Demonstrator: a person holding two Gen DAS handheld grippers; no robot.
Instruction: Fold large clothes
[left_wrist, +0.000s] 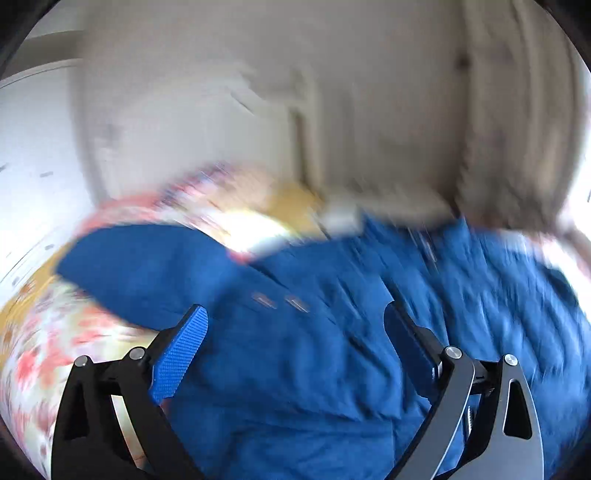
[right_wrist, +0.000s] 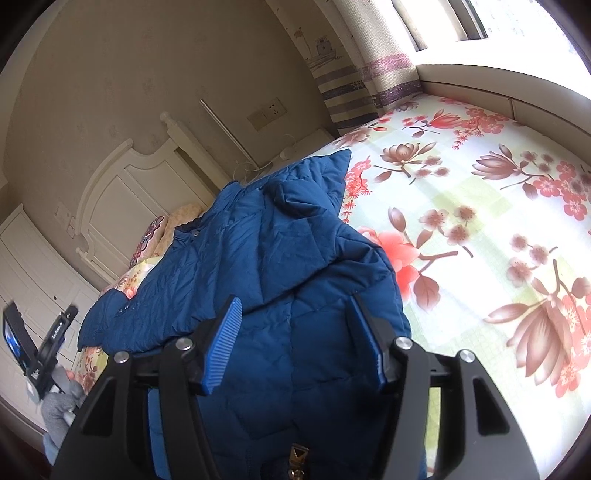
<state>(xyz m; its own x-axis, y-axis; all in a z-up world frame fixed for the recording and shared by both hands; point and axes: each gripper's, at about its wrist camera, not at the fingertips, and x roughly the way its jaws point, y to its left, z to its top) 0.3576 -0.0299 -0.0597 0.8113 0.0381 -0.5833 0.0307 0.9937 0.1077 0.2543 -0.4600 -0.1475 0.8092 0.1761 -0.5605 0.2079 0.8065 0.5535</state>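
Observation:
A blue quilted jacket (right_wrist: 266, 251) lies spread on a bed with a floral sheet (right_wrist: 480, 229). Its hood points toward the headboard and a sleeve lies folded over the body. My right gripper (right_wrist: 295, 314) is open and hovers over the jacket's lower part, with nothing between the jaws. In the blurred left wrist view the same jacket (left_wrist: 332, 332) fills the lower half. My left gripper (left_wrist: 295, 321) is open above it, its blue pads (left_wrist: 181, 354) apart and empty. The left gripper also shows at the far left of the right wrist view (right_wrist: 40, 354).
A white headboard (right_wrist: 122, 192) and a beige wall stand behind the bed. A pillow (right_wrist: 166, 232) lies by the headboard. A striped curtain (right_wrist: 369, 74) and a bright window are at the right. A white wardrobe (right_wrist: 33, 266) stands at the left.

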